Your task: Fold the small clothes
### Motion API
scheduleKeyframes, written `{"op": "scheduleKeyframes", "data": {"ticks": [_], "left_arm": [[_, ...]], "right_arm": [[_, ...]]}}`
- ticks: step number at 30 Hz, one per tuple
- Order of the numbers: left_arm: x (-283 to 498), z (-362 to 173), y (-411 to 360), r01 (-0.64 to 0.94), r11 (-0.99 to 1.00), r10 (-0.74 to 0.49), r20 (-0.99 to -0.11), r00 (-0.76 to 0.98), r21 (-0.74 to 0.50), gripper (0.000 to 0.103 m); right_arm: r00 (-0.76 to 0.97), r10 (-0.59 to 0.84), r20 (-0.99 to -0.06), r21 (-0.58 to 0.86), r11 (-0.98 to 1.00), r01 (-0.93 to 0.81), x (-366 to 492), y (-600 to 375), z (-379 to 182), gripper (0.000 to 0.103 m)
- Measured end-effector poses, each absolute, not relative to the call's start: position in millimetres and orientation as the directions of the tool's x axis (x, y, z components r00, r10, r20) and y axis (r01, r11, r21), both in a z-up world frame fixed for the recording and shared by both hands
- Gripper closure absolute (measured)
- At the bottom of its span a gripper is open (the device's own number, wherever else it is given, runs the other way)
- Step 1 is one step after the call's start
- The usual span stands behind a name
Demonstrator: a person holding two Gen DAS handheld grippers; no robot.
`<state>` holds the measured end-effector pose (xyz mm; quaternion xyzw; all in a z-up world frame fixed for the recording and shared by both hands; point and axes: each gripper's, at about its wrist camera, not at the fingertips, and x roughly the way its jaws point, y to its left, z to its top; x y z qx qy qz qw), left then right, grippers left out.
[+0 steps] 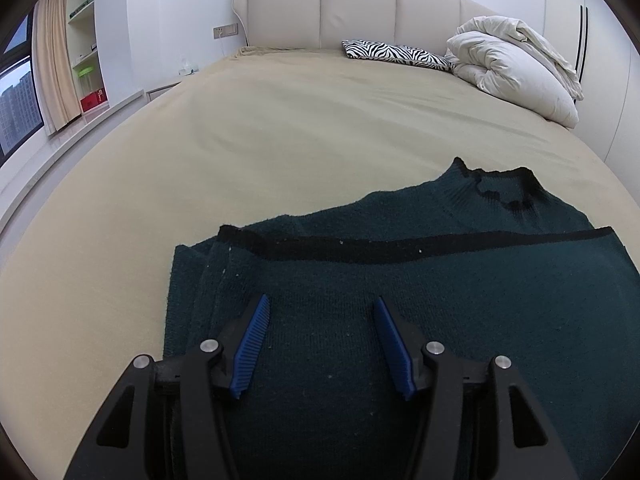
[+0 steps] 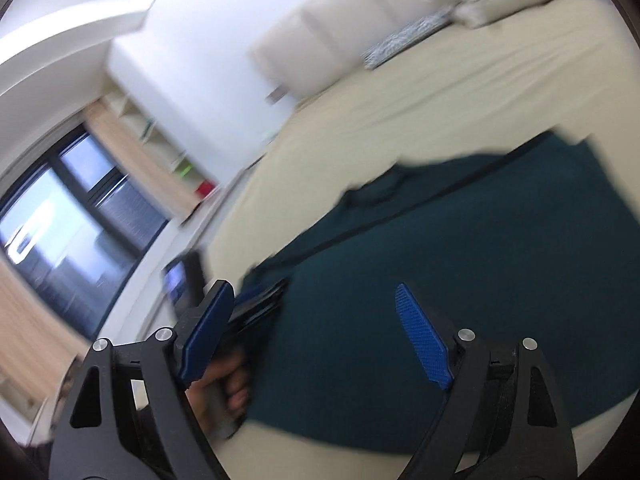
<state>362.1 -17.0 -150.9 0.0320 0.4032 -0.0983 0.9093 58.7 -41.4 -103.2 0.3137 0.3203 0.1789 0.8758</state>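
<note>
A dark green knit sweater with black trim lies folded over on the beige bed sheet; its collar points to the far right. My left gripper is open and empty, hovering just above the sweater's near part. In the blurred, tilted right wrist view the sweater fills the middle. My right gripper is open and empty above it. The left gripper and the hand holding it show at the sweater's left edge.
A zebra-print pillow and a bunched white duvet lie at the head of the bed by the padded headboard. A window, curtain and shelves stand to the left beyond a white ledge.
</note>
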Motion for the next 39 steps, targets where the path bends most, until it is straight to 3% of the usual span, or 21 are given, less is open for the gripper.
{"op": "scheduleKeyframes", "data": {"ticks": [3, 4, 5, 8, 11, 15, 19, 24, 29, 32, 36, 39], "left_arm": [[362.5, -151.4, -17.1, 0.204, 0.979, -0.148, -0.739, 0.658, -0.015, 0.044], [362.8, -151.4, -17.0, 0.204, 0.979, -0.149, -0.738, 0.658, -0.015, 0.044], [362.6, -151.5, -17.0, 0.204, 0.979, -0.147, -0.738, 0.658, -0.014, 0.044], [362.8, -151.9, -16.9, 0.203, 0.979, -0.144, -0.737, 0.660, -0.010, 0.044], [362.2, -151.9, -16.7, 0.202, 0.979, -0.144, -0.735, 0.662, -0.010, 0.044], [360.5, -152.0, -18.1, 0.202, 0.979, -0.141, -0.735, 0.663, -0.006, 0.044], [358.6, -152.1, -22.2, 0.197, 0.980, -0.117, -0.730, 0.673, 0.024, 0.044], [358.6, -152.2, -24.3, 0.194, 0.980, -0.105, -0.726, 0.679, 0.040, 0.044], [357.5, -152.5, -28.1, 0.191, 0.980, -0.100, -0.724, 0.682, 0.044, 0.043], [357.5, -152.4, -29.0, 0.191, 0.980, -0.100, -0.724, 0.683, 0.045, 0.043], [357.6, -152.5, -28.7, 0.191, 0.980, -0.099, -0.723, 0.683, 0.046, 0.043], [356.7, -152.6, -29.2, 0.190, 0.981, -0.097, -0.722, 0.685, 0.049, 0.043]], "right_arm": [[0.618, 0.580, -0.530, 0.721, 0.693, -0.032, 71.9, -31.2, -143.3, 0.019], [0.612, 0.581, -0.536, 0.731, 0.682, -0.009, 72.9, -36.7, -150.6, 0.025], [0.624, 0.586, -0.516, 0.752, 0.659, 0.003, 71.8, -49.4, -159.2, 0.042], [0.655, 0.597, -0.464, 0.822, 0.565, 0.068, 66.6, -91.1, -174.8, 0.066], [0.749, 0.508, -0.425, 0.847, 0.515, 0.132, 41.4, -149.2, -176.8, 0.069], [0.833, 0.312, -0.456, 0.815, 0.522, 0.251, 5.5, -228.6, -164.5, 0.069], [0.841, 0.103, -0.531, 0.707, 0.601, 0.372, -27.1, -272.7, -141.6, 0.063], [0.851, -0.035, -0.524, 0.575, 0.723, 0.383, -52.0, -247.8, -109.5, 0.054], [0.880, -0.172, -0.442, 0.422, 0.826, 0.373, -57.5, -216.8, -69.1, 0.014], [0.900, -0.166, -0.403, 0.340, 0.886, 0.315, -46.1, -183.4, -47.7, 0.005], [0.908, -0.081, -0.411, 0.259, 0.945, 0.201, -5.4, -147.2, -38.3, 0.005], [0.883, 0.074, -0.464, 0.327, 0.941, 0.093, 22.9, -129.5, -43.1, 0.005]]}}
